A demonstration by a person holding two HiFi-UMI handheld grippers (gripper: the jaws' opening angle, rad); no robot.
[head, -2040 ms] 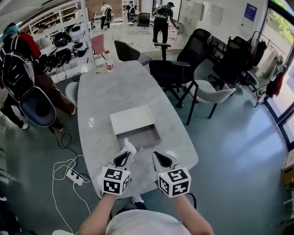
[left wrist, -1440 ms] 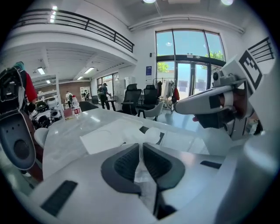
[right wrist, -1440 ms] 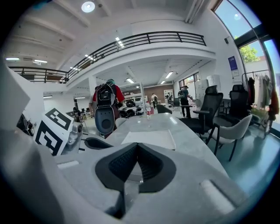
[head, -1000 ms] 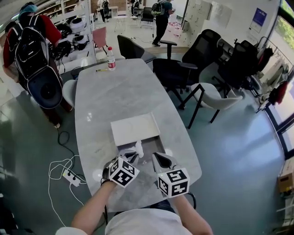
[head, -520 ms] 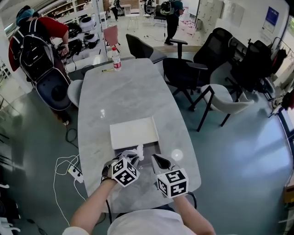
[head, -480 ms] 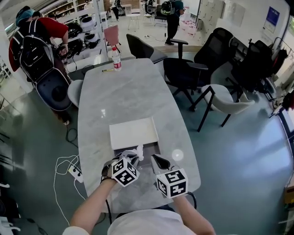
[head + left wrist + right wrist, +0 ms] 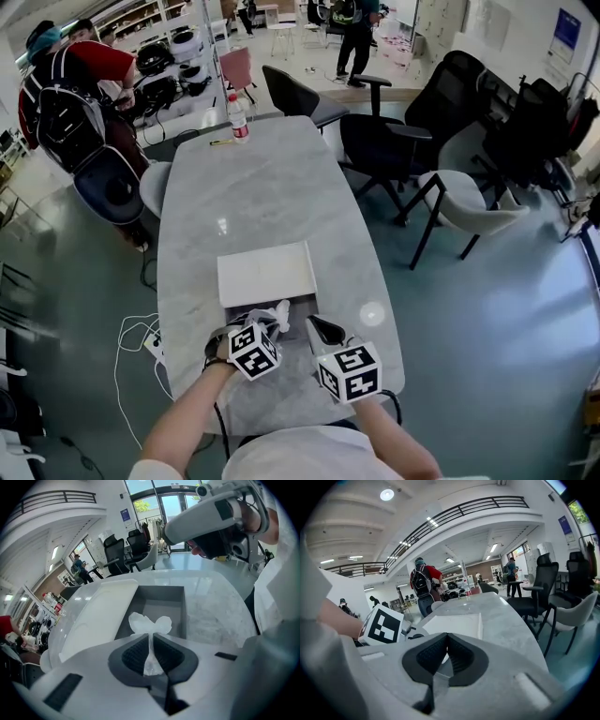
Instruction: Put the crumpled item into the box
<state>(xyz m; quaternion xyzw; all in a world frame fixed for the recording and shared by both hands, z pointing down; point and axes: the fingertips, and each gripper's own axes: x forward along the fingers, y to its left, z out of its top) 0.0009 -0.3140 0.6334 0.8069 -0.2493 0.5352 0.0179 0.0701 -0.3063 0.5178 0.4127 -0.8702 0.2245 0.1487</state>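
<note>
A crumpled white item (image 7: 149,624) is pinched between the pads of my left gripper (image 7: 151,638), which is shut on it. The item (image 7: 276,313) hangs over the near end of the open grey box (image 7: 161,609), whose white lid (image 7: 266,274) lies just beyond it. In the head view, my left gripper (image 7: 269,324) is at the box's near left corner. My right gripper (image 7: 317,327) is beside it on the right. In the right gripper view, my right gripper (image 7: 446,638) has its jaws closed together with nothing in them.
The grey marble table (image 7: 262,187) stretches away from me, with a water bottle (image 7: 238,118) and a pen (image 7: 221,142) at its far end. Black and white chairs (image 7: 394,141) stand to the right. A person with a backpack (image 7: 75,103) is at the far left, and cables (image 7: 141,342) lie on the floor.
My left gripper has carried the crumpled item forward and to the right, from the table's near edge to above the box's near end. The right gripper has stayed put and shut.
</note>
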